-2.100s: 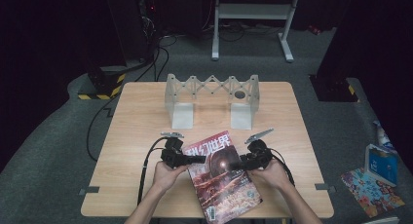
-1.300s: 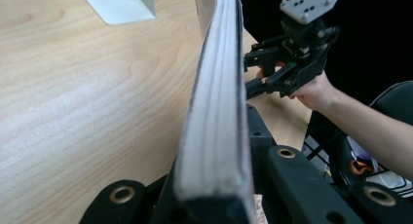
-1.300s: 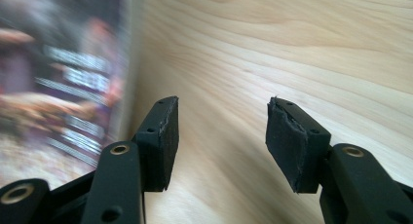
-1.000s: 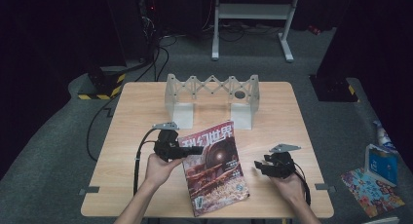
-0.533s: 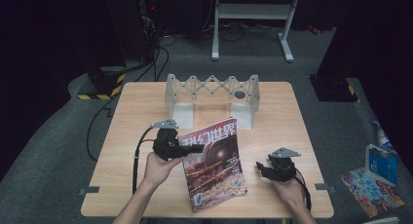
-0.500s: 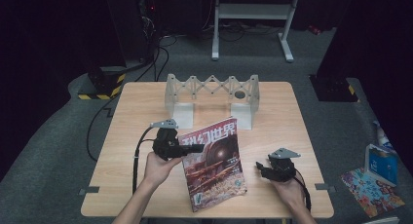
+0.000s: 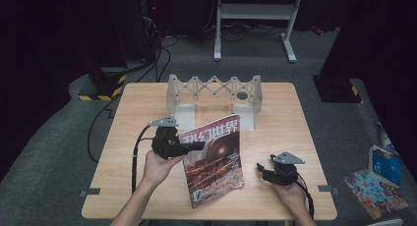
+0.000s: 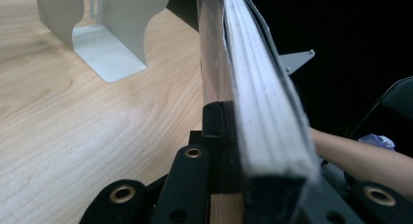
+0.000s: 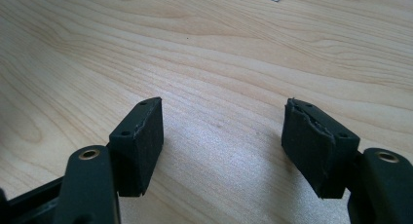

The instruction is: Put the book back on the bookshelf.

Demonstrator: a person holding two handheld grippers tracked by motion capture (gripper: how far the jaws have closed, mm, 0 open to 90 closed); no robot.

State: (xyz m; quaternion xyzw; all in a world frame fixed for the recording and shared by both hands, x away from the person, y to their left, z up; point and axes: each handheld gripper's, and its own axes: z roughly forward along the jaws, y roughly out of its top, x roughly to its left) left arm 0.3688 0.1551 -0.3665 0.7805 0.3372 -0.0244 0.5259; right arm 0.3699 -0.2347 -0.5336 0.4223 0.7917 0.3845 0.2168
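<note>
Your left gripper [image 7: 196,146] is clamped on the magazine's [image 7: 216,159] edge, holding it upright, its bottom edge at the desk [image 7: 295,118]. Your right gripper [image 7: 261,170], jaws just opened wide with nothing between them, rests beside it. The lift looks done; sliding it into the accordion file rack [image 7: 214,94] behind remains.

Even overhead light brightens the table [image 7: 147,113] against dark surroundings; the close magazine [image 8: 263,112] edge blurs.

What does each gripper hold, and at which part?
The left gripper clamps the red-covered magazine at its left edge, near the top. The right gripper is open and holds nothing.
</note>
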